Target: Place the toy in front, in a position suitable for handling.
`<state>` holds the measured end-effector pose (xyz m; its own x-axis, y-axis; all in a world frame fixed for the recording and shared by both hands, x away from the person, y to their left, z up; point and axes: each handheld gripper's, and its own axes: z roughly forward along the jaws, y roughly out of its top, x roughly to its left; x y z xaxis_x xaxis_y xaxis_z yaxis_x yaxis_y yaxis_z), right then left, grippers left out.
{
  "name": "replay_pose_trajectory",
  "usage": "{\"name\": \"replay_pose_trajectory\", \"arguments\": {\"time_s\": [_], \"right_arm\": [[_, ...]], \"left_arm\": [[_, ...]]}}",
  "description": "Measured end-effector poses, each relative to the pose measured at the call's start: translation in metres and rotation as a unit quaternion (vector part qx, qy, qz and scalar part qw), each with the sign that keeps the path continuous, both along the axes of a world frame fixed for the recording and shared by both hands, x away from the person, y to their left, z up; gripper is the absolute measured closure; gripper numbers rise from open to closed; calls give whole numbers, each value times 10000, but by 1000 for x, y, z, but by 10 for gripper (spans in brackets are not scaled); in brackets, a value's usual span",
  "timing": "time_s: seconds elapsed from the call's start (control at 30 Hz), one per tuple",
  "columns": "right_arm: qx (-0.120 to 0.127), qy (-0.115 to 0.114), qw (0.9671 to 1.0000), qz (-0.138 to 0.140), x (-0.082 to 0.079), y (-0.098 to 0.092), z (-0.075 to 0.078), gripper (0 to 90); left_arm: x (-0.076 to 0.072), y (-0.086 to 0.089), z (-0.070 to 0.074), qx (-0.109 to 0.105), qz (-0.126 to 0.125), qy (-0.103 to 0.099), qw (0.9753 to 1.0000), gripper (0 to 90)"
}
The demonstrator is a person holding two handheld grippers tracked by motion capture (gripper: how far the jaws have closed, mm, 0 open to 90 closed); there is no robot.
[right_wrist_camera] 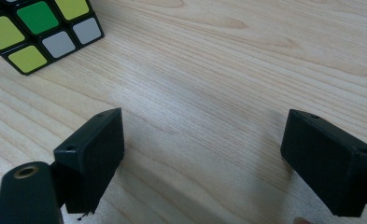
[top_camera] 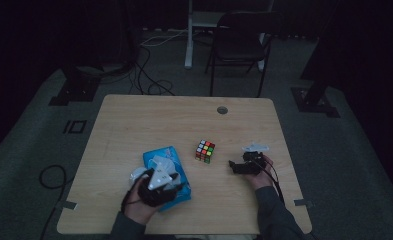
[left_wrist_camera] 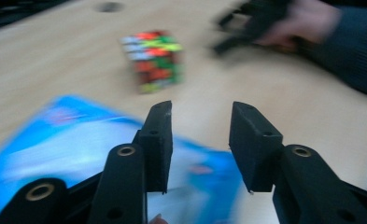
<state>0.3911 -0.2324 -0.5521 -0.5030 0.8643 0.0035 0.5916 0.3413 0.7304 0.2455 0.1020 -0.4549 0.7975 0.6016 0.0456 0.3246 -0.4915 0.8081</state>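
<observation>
A scrambled Rubik's cube stands near the middle of the wooden table. Left of it lies a blue packet. My left gripper hovers over the near part of that packet, jaws open with nothing between them. The left gripper view is blurred, with the left gripper above the blue packet and the cube beyond. My right gripper rests right of the cube and points left at it. In the right gripper view, the right gripper is wide open over bare wood, with the cube at top left.
A round cable hole sits near the table's far edge. A dark chair and a white desk leg stand beyond the table, with cables on the floor. The other hand and gripper show far off.
</observation>
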Motion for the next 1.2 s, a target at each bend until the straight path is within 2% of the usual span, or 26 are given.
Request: {"name": "replay_pose_trajectory", "arguments": {"time_s": [0.07,0.1,0.2,0.3,0.33,0.43,0.57,0.77,0.8,0.93,1.1,1.2], "right_arm": [[0,-1,10000,3,0,0,0,132],[0,-4,10000,0,0,0,0,132],[0,-1,10000,0,0,0,0,132],[0,-3,10000,2,0,0,0,132],[1,-1,10000,0,0,0,0,132],[-1,-4,10000,5,0,0,0,132],[-5,-5,10000,4,0,0,0,132],[-13,-8,10000,83,0,0,0,128],[-15,-9,10000,85,0,0,0,128],[-16,-20,10000,80,-1,1,0,137],[-13,-26,9999,110,-2,2,0,148],[-8,-30,9999,131,-2,3,0,149]], "left_arm": [[-8,-18,-10,341,-168,-37,9993,633],[-9,-25,-16,509,-164,-63,9986,634],[-6,-35,-31,819,53,-32,9966,657],[-1,-34,-42,1080,278,-10,9938,713],[0,-31,-43,978,273,8,9948,738],[1,-27,-42,1015,246,-29,9945,810],[2,-23,-42,1035,206,-34,9944,816],[2,-6,-42,1069,455,-50,9932,794],[3,5,-41,1099,605,-47,9921,794],[5,28,-42,1056,963,-34,9897,756],[5,56,-42,1022,1371,-24,9853,723],[4,71,-43,901,1576,1,9834,711]]}}
